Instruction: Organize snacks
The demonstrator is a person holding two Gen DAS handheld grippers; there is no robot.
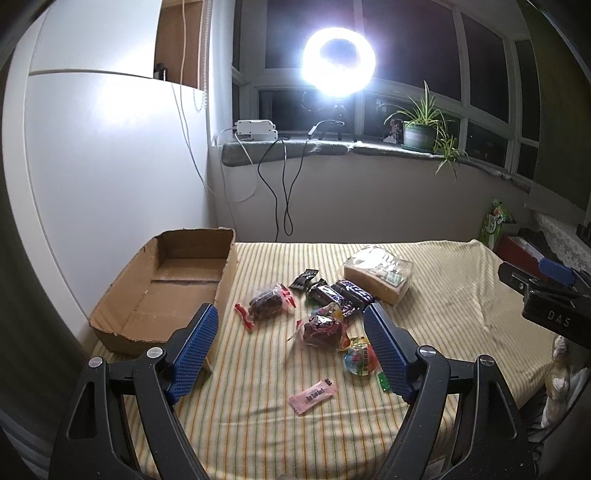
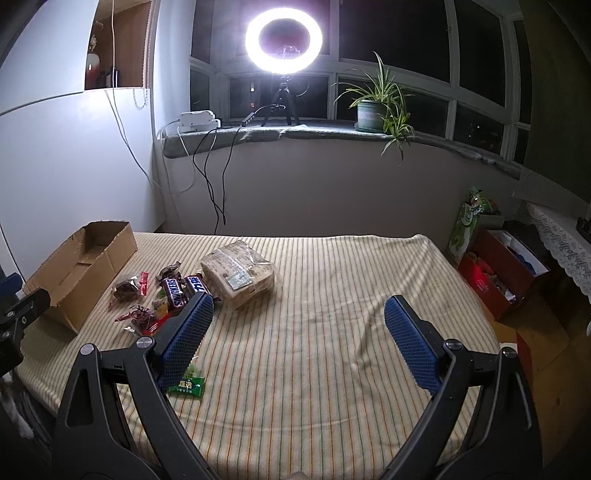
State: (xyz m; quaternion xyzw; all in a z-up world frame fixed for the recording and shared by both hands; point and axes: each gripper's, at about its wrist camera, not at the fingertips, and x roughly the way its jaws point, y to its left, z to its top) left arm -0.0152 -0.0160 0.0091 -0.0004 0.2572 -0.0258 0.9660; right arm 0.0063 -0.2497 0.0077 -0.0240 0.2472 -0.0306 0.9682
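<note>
Both the left gripper (image 1: 290,332) and right gripper (image 2: 297,325) gape empty over a striped cloth (image 2: 332,295) beneath a window-sill ring light (image 2: 283,40).

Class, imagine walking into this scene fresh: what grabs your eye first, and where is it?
The glaring ring light on the windowsill dominates. Below it, a heap of snacks lies on the striped cloth, beside an empty cardboard box at its left edge. Both grippers, left gripper and right gripper, hang open above.

A ring light (image 2: 283,36) on the far windowsill (image 2: 332,131) glares white, blooming worse in the left view; room dim, edges bowed and dark.
</note>
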